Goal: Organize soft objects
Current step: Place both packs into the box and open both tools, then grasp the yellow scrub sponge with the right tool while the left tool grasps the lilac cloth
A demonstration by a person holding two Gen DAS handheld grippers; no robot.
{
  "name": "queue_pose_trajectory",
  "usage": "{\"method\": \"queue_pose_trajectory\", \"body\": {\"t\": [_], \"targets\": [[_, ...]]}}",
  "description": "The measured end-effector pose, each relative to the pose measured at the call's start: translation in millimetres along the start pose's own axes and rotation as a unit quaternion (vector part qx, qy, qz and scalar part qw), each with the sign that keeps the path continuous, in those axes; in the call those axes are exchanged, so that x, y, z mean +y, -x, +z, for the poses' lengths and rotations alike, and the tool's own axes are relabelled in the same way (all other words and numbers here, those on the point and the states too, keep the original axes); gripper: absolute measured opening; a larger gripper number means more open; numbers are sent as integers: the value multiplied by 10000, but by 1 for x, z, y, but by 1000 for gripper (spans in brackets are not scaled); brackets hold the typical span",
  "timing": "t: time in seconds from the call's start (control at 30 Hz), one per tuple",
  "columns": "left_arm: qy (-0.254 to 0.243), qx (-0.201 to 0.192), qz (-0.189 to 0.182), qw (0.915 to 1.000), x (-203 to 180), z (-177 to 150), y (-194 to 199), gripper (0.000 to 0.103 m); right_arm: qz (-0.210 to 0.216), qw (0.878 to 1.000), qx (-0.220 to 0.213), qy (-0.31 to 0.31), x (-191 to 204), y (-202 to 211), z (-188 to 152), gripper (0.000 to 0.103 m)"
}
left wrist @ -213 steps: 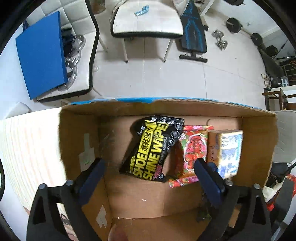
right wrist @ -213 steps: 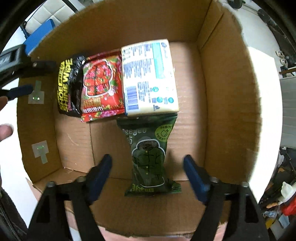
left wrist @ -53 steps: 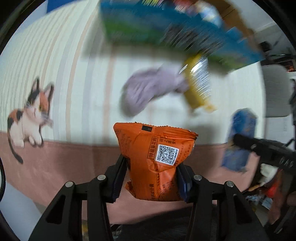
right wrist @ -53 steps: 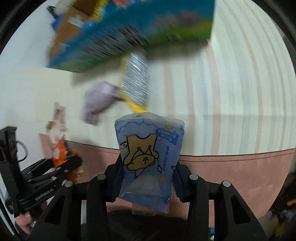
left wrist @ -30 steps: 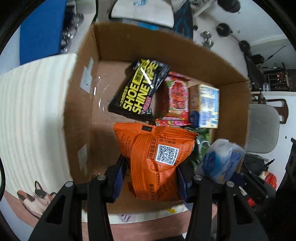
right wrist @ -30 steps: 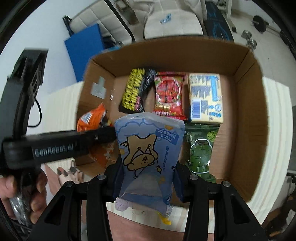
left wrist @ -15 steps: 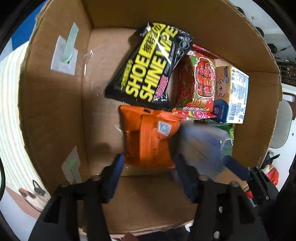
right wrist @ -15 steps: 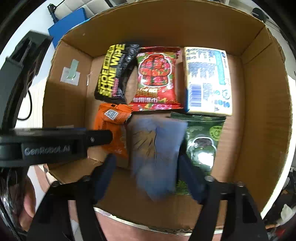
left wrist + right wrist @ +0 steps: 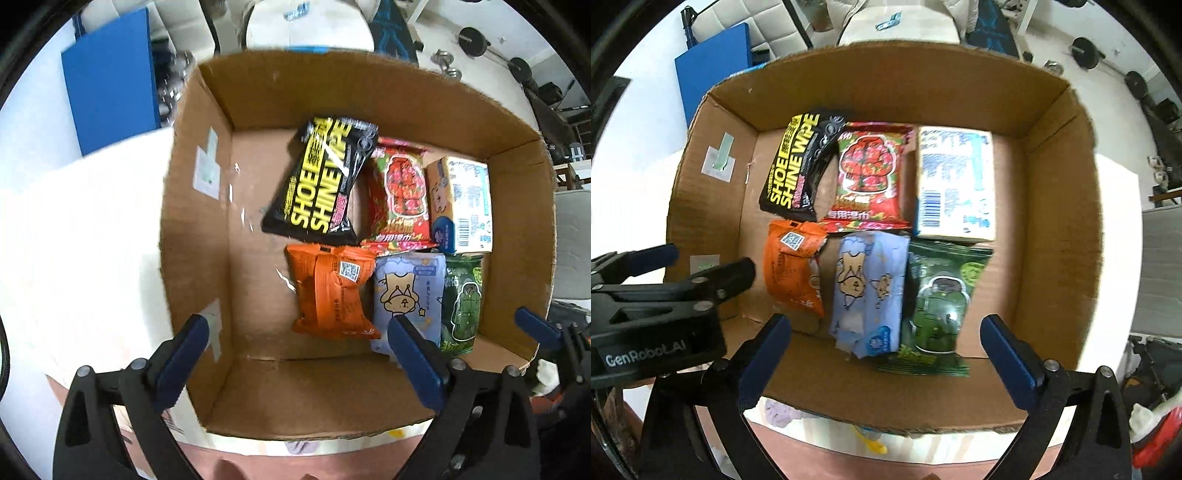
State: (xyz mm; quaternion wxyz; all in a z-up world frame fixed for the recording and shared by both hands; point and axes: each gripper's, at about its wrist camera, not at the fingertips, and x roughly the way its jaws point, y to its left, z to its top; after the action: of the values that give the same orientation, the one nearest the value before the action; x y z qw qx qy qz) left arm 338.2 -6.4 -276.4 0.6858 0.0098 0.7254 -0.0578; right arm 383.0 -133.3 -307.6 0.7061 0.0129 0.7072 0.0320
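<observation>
White-topped table [image 9: 74, 229] with a pink front edge, tiled floor and gym weights [image 9: 476, 38] beyond; contents viewed from directly above.

Left gripper [image 9: 301, 354]: black frame, blue pads, jaws spread wide after just opening, nothing between them; poised above the near-left part of the box.

Right gripper [image 9: 886, 350]: same make, jaws likewise just opened to full spread, empty; above the near middle of the box.

Open brown cardboard box [image 9: 1052, 258] on the table, flaps up, holding six packs in two rows.

Near row, left to right:
- orange foil snack pack with a QR label [image 9: 330, 291], lying flat, released;
- pale blue soft pack printed with a cartoon bear [image 9: 868, 291], lying flat, released, touching its neighbours on both sides;
- dark green foil pack with a green figure [image 9: 938, 302].

Far row, left to right:
- black-and-yellow "SHOE SHINE WIPE" pouch [image 9: 325, 181], tilted;
- red foil pack with a red figure [image 9: 870, 177];
- white-and-blue wrapped block with a barcode [image 9: 955, 184].

Behind the box: flat blue panel [image 9: 110, 77] leaning by a white quilted chair [image 9: 764, 22], and a second white seat [image 9: 306, 22].
</observation>
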Motion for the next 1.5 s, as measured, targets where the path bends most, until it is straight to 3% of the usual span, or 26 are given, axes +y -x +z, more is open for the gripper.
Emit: {"method": "queue_pose_trajectory", "body": {"t": [0.13, 0.2, 0.33, 0.47, 0.6, 0.77, 0.8, 0.87, 1.0, 1.1, 1.17, 1.3, 1.5], "targets": [[-38, 41, -495, 9988, -6, -14, 10, 100, 23, 9998, -173, -25, -6, 20, -7, 103], [-10, -76, -568, 9984, -11, -21, 16, 99, 52, 9997, -233, -14, -6, 26, -11, 103], [82, -673, -493, 9965, -6, -31, 47, 99, 263, 9986, -452, 25, -3, 52, -28, 103], [64, -1487, -106, 9888, -2, -63, 80, 99, 461, 9957, -788, 175, 0, 78, -61, 103], [-287, -1775, -6, 9837, 5, -109, 80, 99, 615, 9938, -876, 293, -6, 81, -111, 103], [-719, -1300, 289, 9885, 4, -144, 22, 99, 915, 9947, -470, -58, -24, 27, -157, 101], [-820, -1122, 401, 9895, 5, -150, 5, 99, 953, 9948, -331, -143, -27, 10, -160, 99], [-924, -841, 509, 9909, 5, -156, -21, 98, 1005, 9944, -148, -294, -30, -24, -159, 83], [-1223, -532, 775, 9880, 2, -158, -60, 92, 1036, 9931, 105, -541, -29, -77, -149, 75], [-1596, -460, 912, 9819, -5, -156, -73, 92, 1194, 9903, 215, -684, -27, -98, -149, 60], [-1928, -431, 962, 9756, -14, -155, -77, 92, 1073, 9918, 173, -670, -27, -97, -154, 49], [-2673, -412, 1091, 9565, -39, -153, -85, 92, 969, 9921, 417, -679, -38, -99, -174, 48], [-3166, -2, 1009, 9432, -67, -145, -113, 92, 743, 9935, 596, -628, -59, -95, -199, 49]]}}
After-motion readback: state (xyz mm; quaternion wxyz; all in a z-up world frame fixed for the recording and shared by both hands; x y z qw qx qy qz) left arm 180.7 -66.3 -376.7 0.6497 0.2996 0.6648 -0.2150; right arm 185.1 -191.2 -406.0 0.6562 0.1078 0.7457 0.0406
